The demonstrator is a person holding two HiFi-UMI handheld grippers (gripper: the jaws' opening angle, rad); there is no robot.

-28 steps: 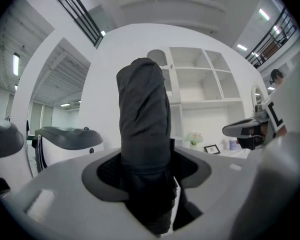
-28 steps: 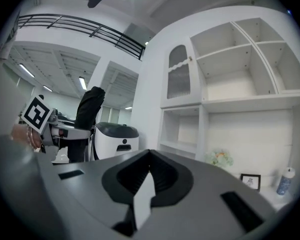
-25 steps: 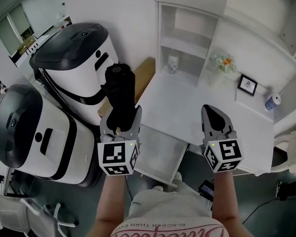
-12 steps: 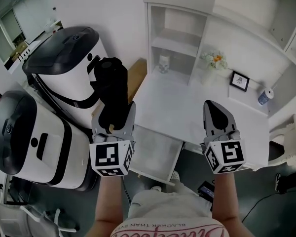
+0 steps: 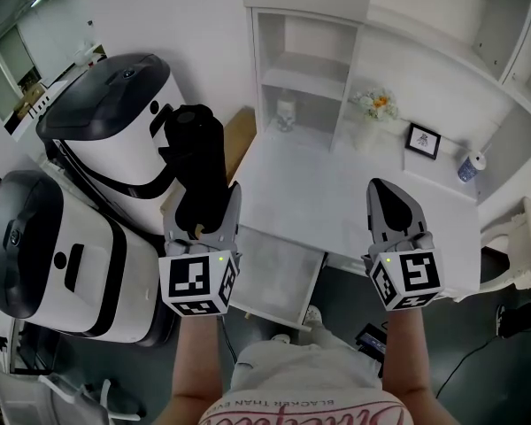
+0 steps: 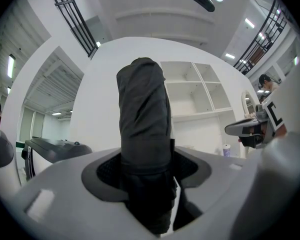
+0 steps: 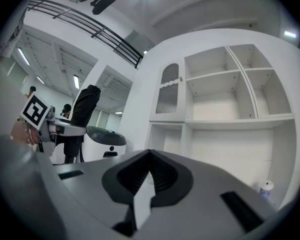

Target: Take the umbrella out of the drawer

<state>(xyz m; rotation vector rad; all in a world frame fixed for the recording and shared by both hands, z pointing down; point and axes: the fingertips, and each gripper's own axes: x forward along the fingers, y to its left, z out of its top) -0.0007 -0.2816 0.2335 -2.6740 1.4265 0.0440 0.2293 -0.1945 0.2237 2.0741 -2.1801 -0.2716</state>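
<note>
Black cloth makes up the task's thing: a folded black fabric umbrella, roughly cylindrical and standing upright, is clamped round its lower part by the left claw. The claw's jaws are held partly apart by the thickness of the bundle. The umbrella is carried clear of the open white drawer, up and a little to the drawer's left, so the removal is judged as good as done. The low, upright grip probably serves to keep the loose folds from catching on the drawer's front edge. The right claw is closed on nothing, tips meeting, and is held to the drawer's right over the white table, presumably out of the way.
</note>
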